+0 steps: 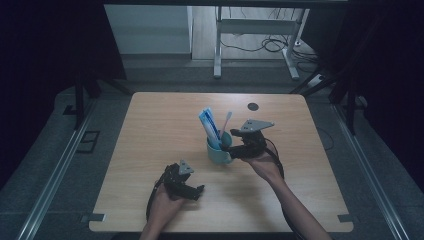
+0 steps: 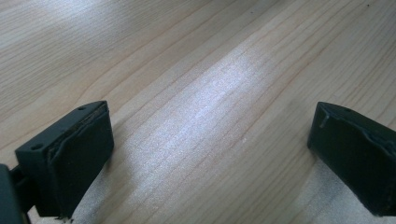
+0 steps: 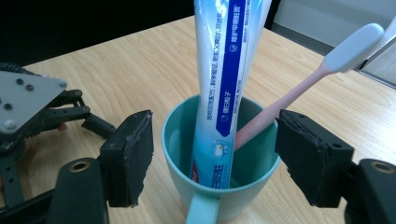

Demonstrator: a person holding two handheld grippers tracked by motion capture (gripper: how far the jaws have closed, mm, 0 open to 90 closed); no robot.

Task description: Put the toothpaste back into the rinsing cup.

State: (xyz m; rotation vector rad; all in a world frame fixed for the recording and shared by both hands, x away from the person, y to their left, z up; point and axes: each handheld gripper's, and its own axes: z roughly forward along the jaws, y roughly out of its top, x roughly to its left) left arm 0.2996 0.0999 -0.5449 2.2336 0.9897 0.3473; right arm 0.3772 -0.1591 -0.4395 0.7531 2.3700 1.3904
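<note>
A teal mug stands near the middle of the table and holds a blue-and-white toothpaste tube and a pink toothbrush. My right gripper is at the mug's right side. In the right gripper view it is open, one jaw on each side of the mug, whose handle points at the camera. The tube stands upright and the toothbrush leans right. My left gripper rests near the front edge, open over bare wood.
The wooden table has a small dark round spot at the back right. The left gripper also appears beyond the mug in the right gripper view. A desk frame and cables stand on the floor behind.
</note>
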